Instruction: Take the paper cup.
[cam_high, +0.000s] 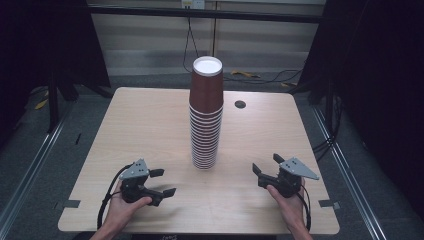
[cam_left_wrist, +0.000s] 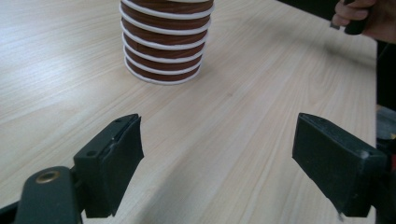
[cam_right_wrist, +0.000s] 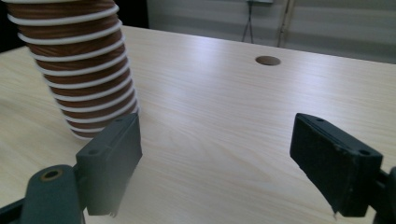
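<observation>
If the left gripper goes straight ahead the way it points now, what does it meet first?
Probably the foot of the cup stack. In its own view the left gripper has open, empty jaws, with bare table ahead and the stack beyond, slightly left of centre. It might pass just beside it; depth is unclear.

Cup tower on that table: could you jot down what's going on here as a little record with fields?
Main thing: stack of brown paper cups, upside down, white rims showing as rings
Where it stands: middle of the wooden table
Left gripper: held in a hand near the table's front edge, fingers apart with nothing between them
Right gripper: held in the other hand, fingers apart, also empty
Contact with cups: none, both grippers sit apart from the stack
Other detail: round hole in the tabletop behind the stack
</observation>
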